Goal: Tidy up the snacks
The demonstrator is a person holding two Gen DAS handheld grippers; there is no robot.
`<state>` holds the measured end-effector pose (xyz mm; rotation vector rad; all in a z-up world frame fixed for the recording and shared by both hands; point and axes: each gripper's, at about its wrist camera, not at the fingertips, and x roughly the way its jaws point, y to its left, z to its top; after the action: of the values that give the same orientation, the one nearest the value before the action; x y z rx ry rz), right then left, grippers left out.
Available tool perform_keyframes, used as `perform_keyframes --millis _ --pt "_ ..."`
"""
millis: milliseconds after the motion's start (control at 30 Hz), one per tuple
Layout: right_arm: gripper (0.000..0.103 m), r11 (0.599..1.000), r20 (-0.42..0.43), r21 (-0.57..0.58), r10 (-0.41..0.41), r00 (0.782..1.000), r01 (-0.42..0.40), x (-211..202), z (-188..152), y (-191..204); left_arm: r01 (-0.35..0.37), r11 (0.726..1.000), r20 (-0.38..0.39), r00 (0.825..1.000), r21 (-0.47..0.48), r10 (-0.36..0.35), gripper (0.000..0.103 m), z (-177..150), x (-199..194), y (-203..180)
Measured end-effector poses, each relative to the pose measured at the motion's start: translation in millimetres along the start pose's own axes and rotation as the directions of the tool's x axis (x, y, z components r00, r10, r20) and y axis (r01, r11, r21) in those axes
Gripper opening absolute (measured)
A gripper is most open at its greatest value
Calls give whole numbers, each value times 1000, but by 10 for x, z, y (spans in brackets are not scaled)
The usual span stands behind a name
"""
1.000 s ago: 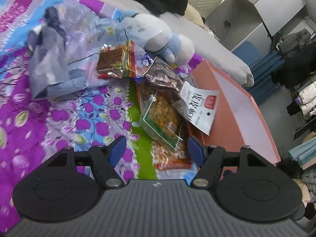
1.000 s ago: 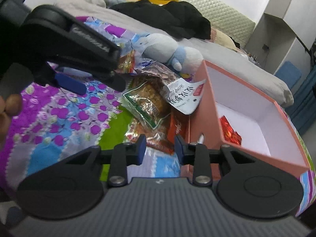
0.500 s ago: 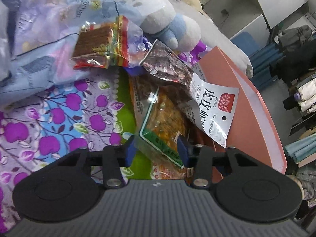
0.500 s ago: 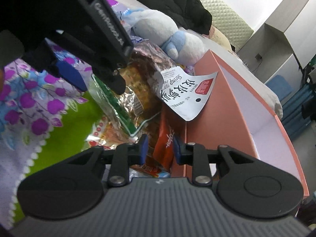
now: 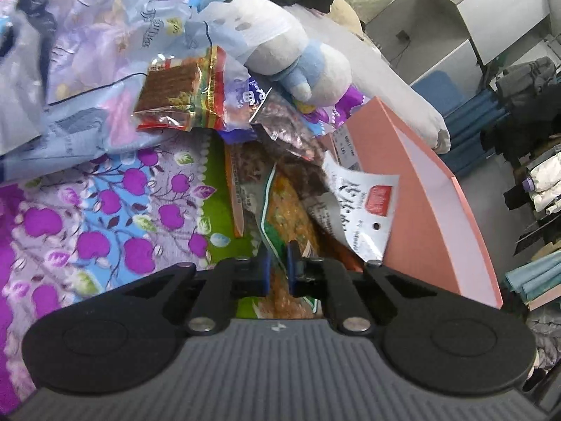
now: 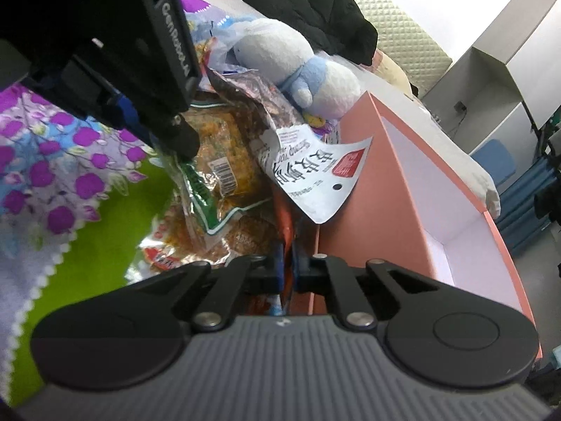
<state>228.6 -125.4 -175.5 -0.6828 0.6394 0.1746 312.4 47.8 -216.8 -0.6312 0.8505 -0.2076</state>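
A heap of snack bags lies on a flowered bedspread beside a pink open box (image 5: 431, 210). My left gripper (image 5: 277, 270) is shut on the edge of a green-trimmed clear bag of orange snacks (image 5: 284, 221), also in the right wrist view (image 6: 217, 172). My right gripper (image 6: 286, 266) is shut on a thin orange-red packet (image 6: 284, 224) standing against the box wall (image 6: 378, 189). A white bag with red label (image 5: 361, 210) leans on the box. A red packet of brown sticks (image 5: 175, 94) and a dark shiny bag (image 5: 284, 126) lie farther off.
A white and blue plush toy (image 5: 280, 45) and a pale plastic bag (image 5: 87, 52) lie behind the snacks. Black clothing (image 6: 315, 17) lies on the bed. Grey cabinets (image 5: 466, 21) stand beyond. The left gripper body (image 6: 105, 42) fills the upper left of the right wrist view.
Both grippers moved in toward the snack heap and closed. The left closed on the green-trimmed bag, the right on the orange-red packet by the box.
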Motion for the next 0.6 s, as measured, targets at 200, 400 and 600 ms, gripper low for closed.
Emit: perform_keyframes --millis 200,400,600 --pt "7 999 0 2 51 999 -51 -342 -32 9 -38 999 18 999 0 38 9 -191 -414 -17" --pt "7 994 6 -4 108 994 -108 -618 -134 119 -84 996 38 996 -43 86 9 -482 -860 113" --pt "7 987 10 -10 162 987 -162 -869 -221 250 -126 987 44 990 -99 131 9 -819 -1257 299"
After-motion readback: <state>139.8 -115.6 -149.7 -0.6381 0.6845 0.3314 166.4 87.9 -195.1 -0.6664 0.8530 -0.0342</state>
